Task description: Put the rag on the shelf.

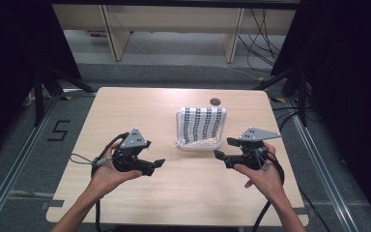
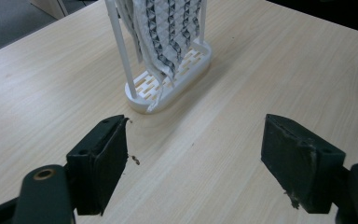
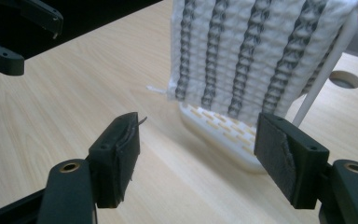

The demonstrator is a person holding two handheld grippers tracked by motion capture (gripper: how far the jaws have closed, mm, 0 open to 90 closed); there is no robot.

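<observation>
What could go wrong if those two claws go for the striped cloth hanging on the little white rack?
The rack looks light and stands free on the table, so a tug on the cloth might tip or drag it. The cloth is draped over thin rails, so a pull from one side could leave it snagged or bunched. The left gripper and right gripper are both open and face each other across the rack; they might collide closing in.

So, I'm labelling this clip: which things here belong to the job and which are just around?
In the job:
white and black striped cloth
white plastic slotted rack holding it
left gripper, open
right gripper, open

Just around:
light wooden table
round cable hole
</observation>
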